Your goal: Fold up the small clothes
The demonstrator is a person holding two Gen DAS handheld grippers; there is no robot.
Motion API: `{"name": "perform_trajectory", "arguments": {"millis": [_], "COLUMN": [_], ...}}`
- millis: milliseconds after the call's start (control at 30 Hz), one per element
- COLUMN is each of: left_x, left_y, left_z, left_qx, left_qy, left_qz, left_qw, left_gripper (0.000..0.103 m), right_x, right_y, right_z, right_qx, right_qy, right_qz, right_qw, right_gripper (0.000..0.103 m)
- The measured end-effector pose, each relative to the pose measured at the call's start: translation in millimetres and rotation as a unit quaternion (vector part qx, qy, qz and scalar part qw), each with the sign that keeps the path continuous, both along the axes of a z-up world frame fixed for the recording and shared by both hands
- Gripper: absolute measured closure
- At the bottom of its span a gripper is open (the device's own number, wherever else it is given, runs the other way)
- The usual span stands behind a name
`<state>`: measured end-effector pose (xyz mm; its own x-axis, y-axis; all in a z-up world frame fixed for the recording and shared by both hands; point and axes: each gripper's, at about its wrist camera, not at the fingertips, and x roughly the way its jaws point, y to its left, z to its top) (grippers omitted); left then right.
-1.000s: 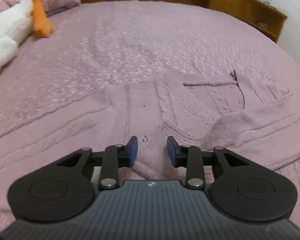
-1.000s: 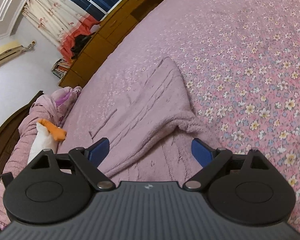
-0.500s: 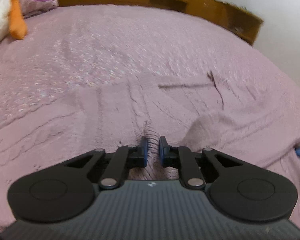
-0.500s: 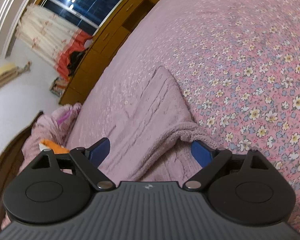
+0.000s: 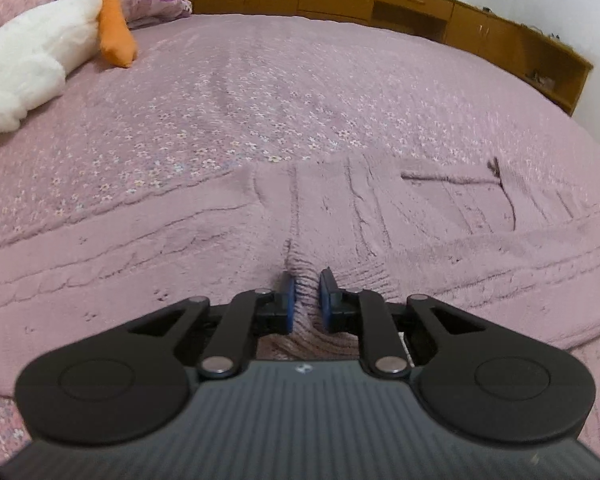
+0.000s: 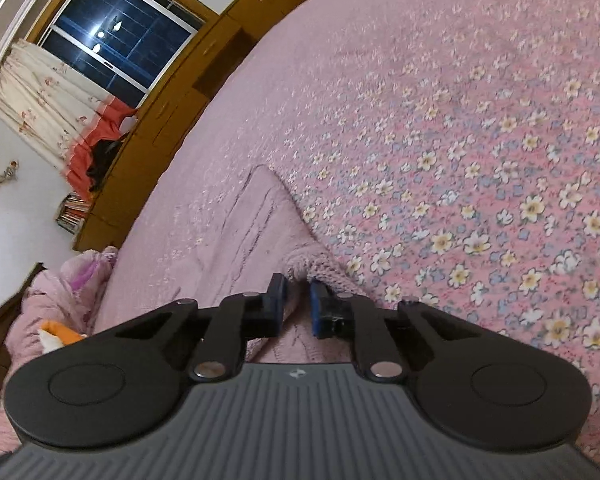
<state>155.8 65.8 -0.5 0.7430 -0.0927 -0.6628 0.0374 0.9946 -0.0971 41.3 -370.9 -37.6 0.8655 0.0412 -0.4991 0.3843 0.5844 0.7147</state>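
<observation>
My left gripper (image 5: 305, 294) and right gripper (image 6: 297, 300) each pinch a ridge of the mauve cable-knit sweater (image 5: 380, 224), which lies spread on the floral quilted bed (image 6: 460, 140).

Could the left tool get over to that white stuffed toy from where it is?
Probably not right now: the left tool is shut on the pink sweater, and the white stuffed toy lies far off across bare bedspread.
</observation>
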Motion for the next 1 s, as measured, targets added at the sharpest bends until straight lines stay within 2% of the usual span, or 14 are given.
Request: {"name": "perform_trajectory", "arguments": {"millis": [133,200,267,400,467,667,767,833,967,1000], "left_x": [-1,-3,-8,-21,-29,-53,-66,-74,-94,-99], "left_y": [7,13,20,33,45,69,70,69,74,77], "left_z": [1,4,10,23,30,46,47,46,44,44], "left_qx": [-0.003,-0.002,0.002,0.031,0.028,-0.010,-0.011,-0.013,-0.012,-0.010], "left_qy": [0.007,0.010,0.012,0.018,0.020,0.023,0.024,0.027,0.025,0.026], "left_qz": [0.002,0.010,0.015,0.031,0.038,0.049,0.045,0.042,0.045,0.047], "left_qw": [1.0000,0.9999,0.9998,0.9989,0.9987,0.9985,0.9987,0.9987,0.9986,0.9985], "left_gripper": [0.075,0.063,0.062,0.064,0.064,0.064,0.063,0.063,0.063,0.063], "right_x": [5,6,8,10,5,-13,-13,-10,-3,-1], "right_y": [10,9,8,12,17,47,74,99,162,182], "right_z": [-3,-5,-1,10,17,46,56,61,64,64], "right_qx": [-0.017,-0.018,-0.024,-0.038,-0.045,-0.101,-0.132,-0.151,-0.188,-0.203], "right_qy": [0.009,0.012,0.014,0.017,0.013,-0.003,-0.007,-0.012,-0.014,-0.017], "right_qz": [0.006,0.015,0.026,0.037,0.042,0.091,0.139,0.186,0.284,0.314], "right_qw": [1.000,1.000,0.999,0.998,0.998,0.991,0.981,0.971,0.940,0.927], "right_gripper": [0.089,0.087,0.087,0.070,0.060,0.059,0.059,0.059,0.059,0.059]}}
